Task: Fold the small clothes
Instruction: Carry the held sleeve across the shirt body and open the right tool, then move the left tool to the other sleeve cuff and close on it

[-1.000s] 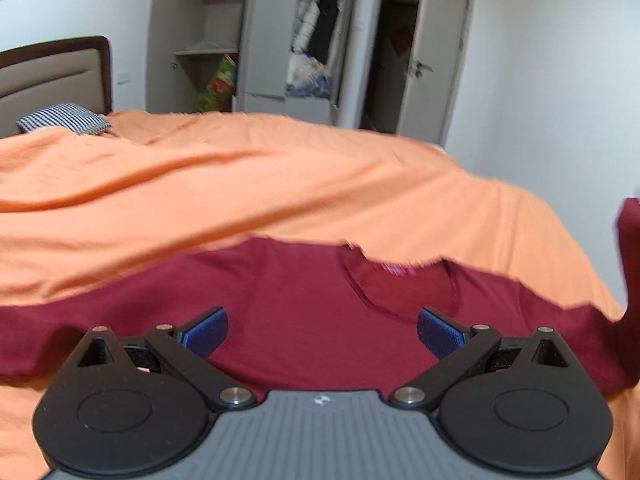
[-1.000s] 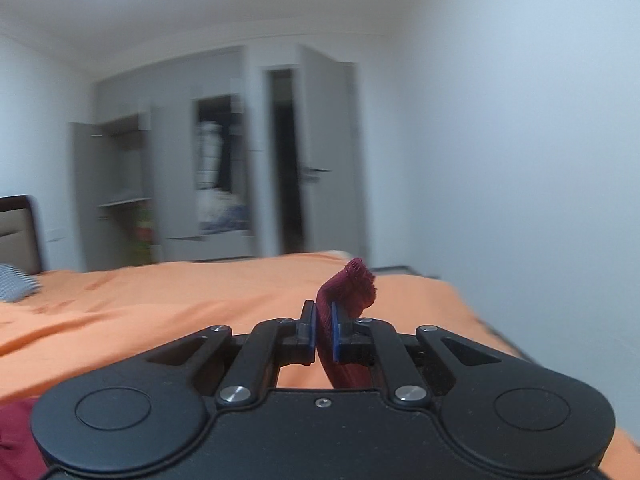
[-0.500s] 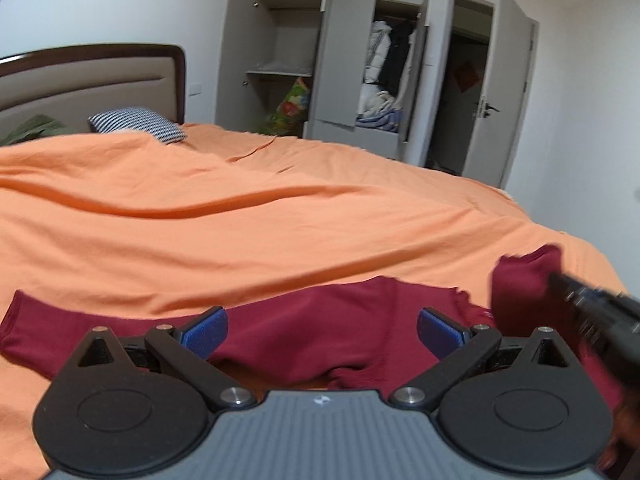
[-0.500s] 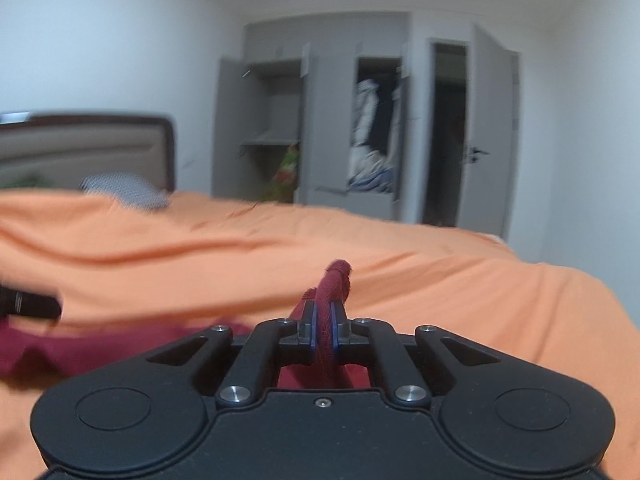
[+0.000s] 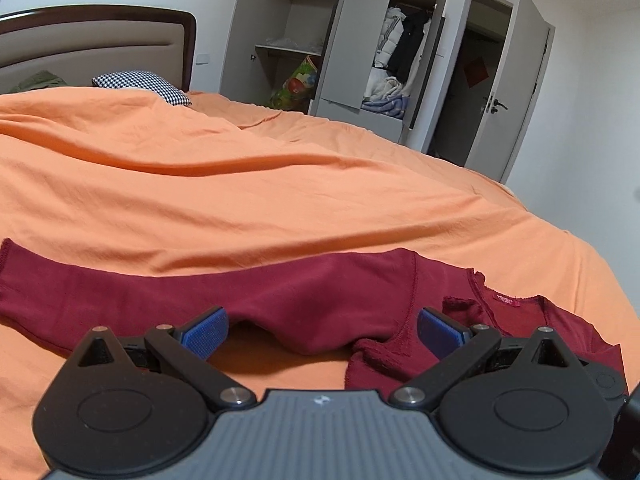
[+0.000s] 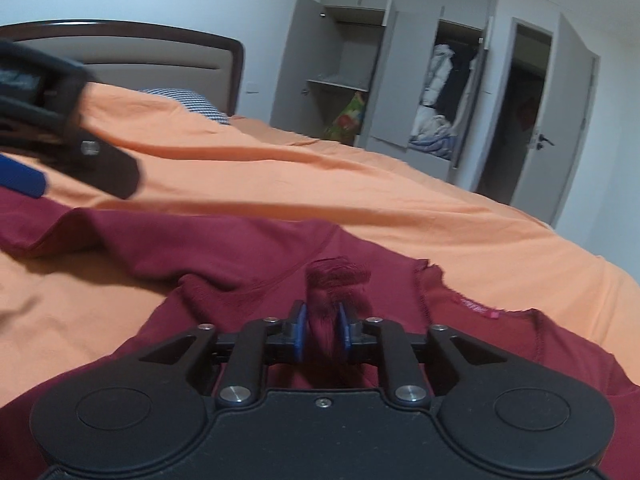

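Observation:
A dark red long-sleeved shirt (image 5: 320, 300) lies spread on the orange bed sheet (image 5: 280, 200). Its collar with a pink label (image 5: 506, 298) is at the right, and one sleeve stretches left to its cuff (image 5: 8, 264). My left gripper (image 5: 322, 332) is open, its blue pads (image 5: 204, 336) just above the sleeve and armpit area. My right gripper (image 6: 322, 334) is shut on the other sleeve's cuff (image 6: 336, 276), held low over the shirt's chest (image 6: 240, 248) beside the collar. The left gripper (image 6: 60, 120) shows blurred at the upper left of the right wrist view.
At the bed's far end are a checked pillow (image 5: 144, 84) and a padded headboard (image 5: 100, 40). A wardrobe (image 5: 360, 40) with open doors and hanging clothes stands behind, beside an open room door (image 5: 524, 80). The bed's right edge (image 5: 600, 272) drops off near the shirt.
My right gripper has brought the sleeve cuff down from the air, leftward over the shirt's chest. My left gripper has shifted left, toward the outstretched sleeve, and stays open.

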`<state>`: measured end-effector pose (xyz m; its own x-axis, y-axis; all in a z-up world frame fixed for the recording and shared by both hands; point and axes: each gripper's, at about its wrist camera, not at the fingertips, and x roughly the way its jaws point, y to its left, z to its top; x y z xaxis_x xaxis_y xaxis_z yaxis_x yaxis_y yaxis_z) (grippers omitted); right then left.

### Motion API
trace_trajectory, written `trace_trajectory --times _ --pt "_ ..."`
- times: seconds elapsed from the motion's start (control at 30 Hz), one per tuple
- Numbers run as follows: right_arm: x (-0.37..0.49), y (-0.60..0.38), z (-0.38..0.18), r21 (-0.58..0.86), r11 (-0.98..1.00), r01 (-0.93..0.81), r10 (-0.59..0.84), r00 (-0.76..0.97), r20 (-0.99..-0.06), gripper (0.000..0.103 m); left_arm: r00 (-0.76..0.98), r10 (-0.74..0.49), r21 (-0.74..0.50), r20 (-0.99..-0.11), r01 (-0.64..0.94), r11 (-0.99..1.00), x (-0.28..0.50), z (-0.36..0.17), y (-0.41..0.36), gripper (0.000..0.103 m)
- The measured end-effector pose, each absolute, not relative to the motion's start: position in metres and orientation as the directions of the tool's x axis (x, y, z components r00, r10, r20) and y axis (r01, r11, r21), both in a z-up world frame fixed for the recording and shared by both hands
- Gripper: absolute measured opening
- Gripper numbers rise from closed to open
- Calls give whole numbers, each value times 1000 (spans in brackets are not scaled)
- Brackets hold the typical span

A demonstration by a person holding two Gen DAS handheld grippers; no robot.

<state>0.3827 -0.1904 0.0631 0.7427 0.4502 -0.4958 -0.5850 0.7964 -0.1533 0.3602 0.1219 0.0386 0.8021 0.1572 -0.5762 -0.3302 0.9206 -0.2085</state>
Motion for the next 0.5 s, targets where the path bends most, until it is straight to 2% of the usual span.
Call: trace_trajectory --times 0.07,0.13,0.33,0.5 --pt "380 -195 65 -142 779 -611 475 722 -504 39 801 149 -208 -579 -322 924 363 37 118 103" --pt "376 -198 67 -131 772 -622 486 711 -508 67 802 142 -209 -580 -315 926 366 35 113 103" --pt "363 -249 75 -109 820 -561 448 750 -487 102 805 109 -210 -583 -279 937 380 25 97 103" --pt "374 -303 71 -136 907 -398 291 828 -480 102 788 110 -164 -605 -259 952 404 4 73 103"
